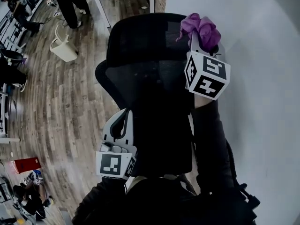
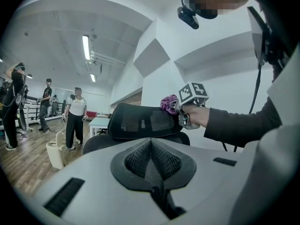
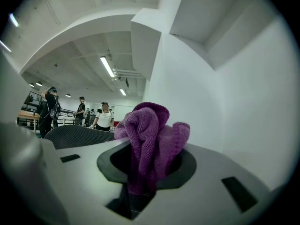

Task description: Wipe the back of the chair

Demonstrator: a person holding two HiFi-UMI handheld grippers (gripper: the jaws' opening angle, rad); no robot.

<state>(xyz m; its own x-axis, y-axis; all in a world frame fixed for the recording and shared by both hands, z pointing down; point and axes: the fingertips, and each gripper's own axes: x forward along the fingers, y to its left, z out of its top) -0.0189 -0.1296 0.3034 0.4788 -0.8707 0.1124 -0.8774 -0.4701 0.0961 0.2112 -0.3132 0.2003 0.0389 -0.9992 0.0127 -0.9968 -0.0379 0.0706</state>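
and here we are at the chair (image 1: pixel 154 102), seen from behind and above, black mesh all the way up to the headrest (image 1: pixel 140 36). the right gripper (image 1: pixel 198 42) is up high, its fingers clenched on a bunched purple cloth (image 1: pixel 202 28), and that cloth sits right at the headrest's top right corner, close by the white wall (image 1: pixel 262 88). from the left gripper view it looks to be touching the top edge there, though i can't swear to firm contact. down low, the left gripper (image 1: pixel 123 122) hangs just beside the left edge of the backrest (image 1: pixel 140 83), fingers pressed together with nothing between them, pointing up along the back; whether it rests against the chair frame is hard to say. so where does the job stand? my read: the wipe is at the very top of the chair, at one corner, and the mesh shows no damp streak or clean patch to tell what has been covered. judging by where the cloth is, the rest of the headrest's rear face and the whole broad backrest below it look like work left to do. the chair stands on the wooden floor (image 1: pixel 70 107), with people standing well apart at the far side of the room, nowhere near the action.
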